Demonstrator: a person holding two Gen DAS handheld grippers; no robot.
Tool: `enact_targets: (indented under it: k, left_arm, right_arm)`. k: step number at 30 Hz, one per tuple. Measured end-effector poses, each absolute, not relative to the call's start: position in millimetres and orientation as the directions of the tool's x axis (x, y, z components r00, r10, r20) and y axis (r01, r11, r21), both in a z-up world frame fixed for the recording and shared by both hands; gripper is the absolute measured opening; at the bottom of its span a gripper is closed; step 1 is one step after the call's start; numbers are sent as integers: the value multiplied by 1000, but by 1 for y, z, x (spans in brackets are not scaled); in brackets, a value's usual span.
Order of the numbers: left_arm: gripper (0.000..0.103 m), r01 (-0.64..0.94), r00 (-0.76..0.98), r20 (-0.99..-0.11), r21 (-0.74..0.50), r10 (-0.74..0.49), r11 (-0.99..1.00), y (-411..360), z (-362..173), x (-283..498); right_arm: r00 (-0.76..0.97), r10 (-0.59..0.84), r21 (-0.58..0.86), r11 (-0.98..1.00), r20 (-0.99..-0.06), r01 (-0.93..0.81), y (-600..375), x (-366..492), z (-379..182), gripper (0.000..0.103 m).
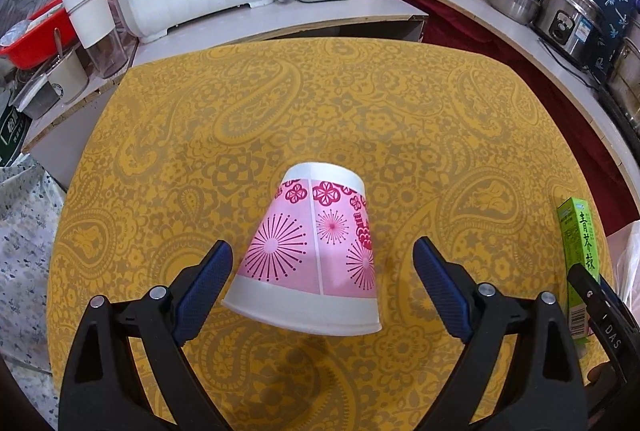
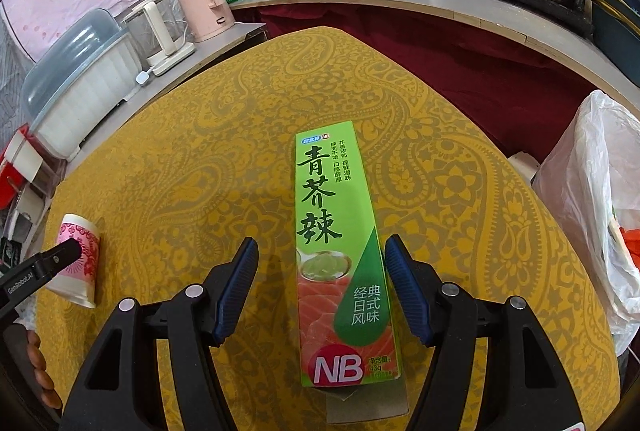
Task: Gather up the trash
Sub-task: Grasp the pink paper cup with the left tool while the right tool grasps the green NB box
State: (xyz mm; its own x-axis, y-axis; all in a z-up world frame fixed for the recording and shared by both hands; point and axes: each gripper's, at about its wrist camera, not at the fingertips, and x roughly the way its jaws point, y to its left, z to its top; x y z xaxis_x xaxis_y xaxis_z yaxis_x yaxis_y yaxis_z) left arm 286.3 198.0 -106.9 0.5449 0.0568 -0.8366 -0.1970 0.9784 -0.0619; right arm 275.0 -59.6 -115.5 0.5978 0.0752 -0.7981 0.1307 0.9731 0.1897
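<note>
Left gripper (image 1: 322, 263): fingers apart, straddling paper cup (image 1: 316, 251), no contact | Right gripper (image 2: 322, 263): fingers apart, green box (image 2: 340, 251) between, nearer right finger

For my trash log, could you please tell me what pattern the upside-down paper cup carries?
Upside-down paper cup: pink band with magenta flowers and starbursts, white rims; clearest in the left wrist view.

Table (image 1: 360, 103) covered with yellow paisley cloth, grey pattern. Two items seen lying directly on it:
- paper cup (image 1: 316, 255), pink and white, on its side, wide rim toward camera in left wrist view, near table's left edge in right wrist view.
- green carton (image 2: 344, 255), long, flat on cloth, Chinese print face up, near-end flap open. Placed well apart from cup, toward right side.

Rest of cloth bare.
</note>
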Motion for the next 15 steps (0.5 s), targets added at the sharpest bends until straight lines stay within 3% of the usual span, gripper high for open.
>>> enact_targets:
  k: [10, 15]
  left_arm:
    - [87, -202, 499, -866, -73, 38, 977, 200, -131, 292]
    - [75, -198, 484, -875, -96, 12, 976, 200, -137, 293]
  right_arm:
    - [590, 76, 191, 972, -804, 136, -60, 279, -123, 64]
    - [593, 70, 182, 975, -802, 130, -60, 279, -124, 60]
